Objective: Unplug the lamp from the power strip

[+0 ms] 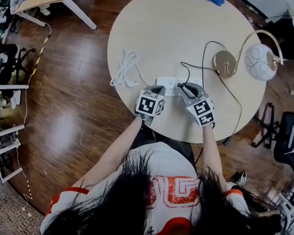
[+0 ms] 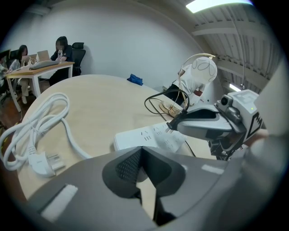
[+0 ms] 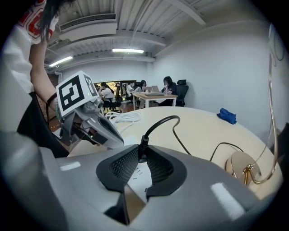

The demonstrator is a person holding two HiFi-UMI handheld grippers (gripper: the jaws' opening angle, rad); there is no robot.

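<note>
While right gripper [image 3: 142, 151] seemingly grips plug [image 3: 143, 143], white cord [image 3: 123, 117] (coiled) lies nearby.

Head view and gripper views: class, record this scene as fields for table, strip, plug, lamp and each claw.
table: round pale wooden table
strip: white plastic power strip, near the table's front edge
plug: black plug on a black cord, at the strip
lamp: gold-based lamp with white globe shade, on the table
left claw: jaws together, by the strip's end
right claw: shut on the plug
</note>
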